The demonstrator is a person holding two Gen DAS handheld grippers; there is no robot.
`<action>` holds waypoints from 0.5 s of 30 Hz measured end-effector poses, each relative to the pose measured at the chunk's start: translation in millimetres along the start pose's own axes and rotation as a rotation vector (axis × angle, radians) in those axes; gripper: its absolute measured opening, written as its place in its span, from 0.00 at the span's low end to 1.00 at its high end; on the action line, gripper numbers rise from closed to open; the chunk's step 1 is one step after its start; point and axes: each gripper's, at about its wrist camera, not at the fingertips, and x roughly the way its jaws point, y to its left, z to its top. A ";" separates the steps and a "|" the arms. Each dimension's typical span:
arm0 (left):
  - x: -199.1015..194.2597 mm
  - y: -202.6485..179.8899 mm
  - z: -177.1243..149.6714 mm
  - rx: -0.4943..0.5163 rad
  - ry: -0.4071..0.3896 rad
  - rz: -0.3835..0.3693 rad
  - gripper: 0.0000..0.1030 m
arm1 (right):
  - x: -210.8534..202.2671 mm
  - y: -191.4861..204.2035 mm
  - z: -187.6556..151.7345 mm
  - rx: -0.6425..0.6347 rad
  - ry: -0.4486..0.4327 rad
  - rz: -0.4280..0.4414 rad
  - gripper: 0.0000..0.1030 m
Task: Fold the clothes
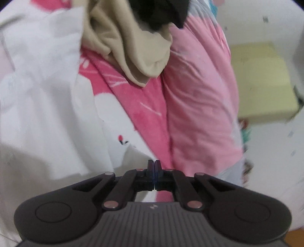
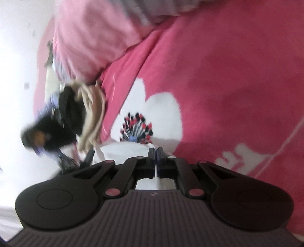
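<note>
Left wrist view is showing your left gripper [image 1: 154, 163] with its jaws pressed together on nothing, hovering over pink-and-white bedding [image 1: 148, 106]. Ahead of it, a crumpled beige garment [image 1: 133, 49] is lying under a black garment [image 1: 161, 13]. Right wrist view is showing your right gripper [image 2: 156, 152] likewise pressed together and empty, with those clothes off to its left. You're nearer with the left. No containers are showing.

Bright, even light; heavy motion blur esp. right view; fisheye-bent edges.
</note>
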 end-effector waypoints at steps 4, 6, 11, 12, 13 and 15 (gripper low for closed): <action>4.6 10.9 6.2 -0.084 -0.039 -0.033 0.01 | 1.7 -10.9 1.0 0.093 -0.010 0.020 0.00; 4.9 14.5 11.2 -0.107 -0.065 -0.026 0.01 | 2.4 -16.1 1.4 0.135 -0.014 0.022 0.01; -6.8 12.2 27.2 -0.120 -0.107 0.021 0.30 | -2.3 -25.8 5.4 0.202 -0.020 0.006 0.06; -12.6 8.8 28.7 -0.111 -0.113 0.026 0.33 | -6.3 -23.0 7.0 0.178 -0.020 -0.004 0.06; -20.2 4.3 28.9 -0.097 -0.118 0.029 0.35 | -10.3 -20.3 8.5 0.153 -0.019 -0.015 0.08; -39.9 -4.1 26.3 -0.068 -0.120 0.034 0.42 | -20.6 -10.9 11.6 0.079 -0.019 -0.033 0.10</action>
